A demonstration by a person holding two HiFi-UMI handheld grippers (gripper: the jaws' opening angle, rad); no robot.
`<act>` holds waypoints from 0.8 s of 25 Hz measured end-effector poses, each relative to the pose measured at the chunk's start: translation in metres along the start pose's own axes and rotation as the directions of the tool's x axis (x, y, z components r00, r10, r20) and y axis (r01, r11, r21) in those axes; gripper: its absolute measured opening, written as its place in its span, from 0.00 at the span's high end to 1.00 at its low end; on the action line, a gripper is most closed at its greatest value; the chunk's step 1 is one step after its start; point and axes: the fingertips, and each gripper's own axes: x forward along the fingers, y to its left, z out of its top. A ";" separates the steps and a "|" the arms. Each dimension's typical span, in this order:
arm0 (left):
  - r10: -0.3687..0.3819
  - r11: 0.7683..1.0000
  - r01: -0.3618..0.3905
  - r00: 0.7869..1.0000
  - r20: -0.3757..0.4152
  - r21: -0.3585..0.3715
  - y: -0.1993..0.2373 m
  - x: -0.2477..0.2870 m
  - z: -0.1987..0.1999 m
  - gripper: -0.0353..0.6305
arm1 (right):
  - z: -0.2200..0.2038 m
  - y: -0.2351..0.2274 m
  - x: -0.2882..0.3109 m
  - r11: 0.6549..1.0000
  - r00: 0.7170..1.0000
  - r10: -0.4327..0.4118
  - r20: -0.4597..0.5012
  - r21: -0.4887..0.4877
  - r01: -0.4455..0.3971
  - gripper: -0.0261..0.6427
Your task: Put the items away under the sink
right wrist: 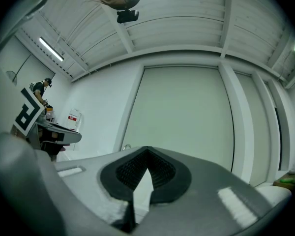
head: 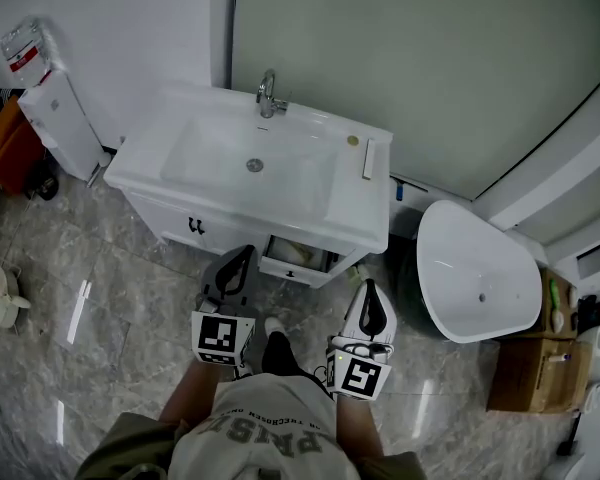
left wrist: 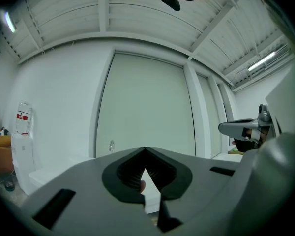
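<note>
both tools are shut tight and empty. the left gripper (head: 238,258) shows its jaws meeting at the tip in its own view, with only wall behind them, and the right gripper (head: 368,290) shows the same. they are held about level, side by side, in front of the white rectangular vanity sink (head: 140,173).

the things to stow, as far as i can judge, lie on the counter's right end: a small round yellowish piece (head: 353,140) and, just beside it, a flat white oblong bar (head: 368,158). both lie ahead of the grippers and off to the right, so the right gripper is the nearer one. the bar's long axis runs front to back, roughly along the line that gripper points.

the goal, a half-open white drawer (head: 292,268) under the basin, sits between the two grippers and just ahead of them. something pale lies inside it, but i can't tell what.

count: two grippers, two counter items, one open drawer, one chrome tap (head: 268,93).
</note>
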 end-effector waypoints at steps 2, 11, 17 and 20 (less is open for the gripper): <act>-0.002 1.000 0.002 1.000 0.004 -0.003 0.000 0.001 -0.002 0.93 | 0.001 0.001 0.001 1.000 1.000 0.001 0.005 0.004 -0.001 0.96; -0.028 1.000 0.028 0.999 0.040 0.004 -0.006 0.005 0.007 0.93 | 0.006 0.002 0.010 1.000 1.000 -0.008 0.028 0.016 0.007 0.96; -0.037 0.999 0.037 0.999 0.040 0.002 -0.008 0.004 0.005 0.93 | 0.007 0.003 0.010 1.000 1.000 -0.010 0.028 0.017 0.009 0.96; -0.038 0.999 0.039 0.998 0.044 -0.007 -0.009 0.007 0.008 0.93 | 0.006 0.004 0.012 1.000 1.000 0.007 0.022 0.007 -0.007 0.96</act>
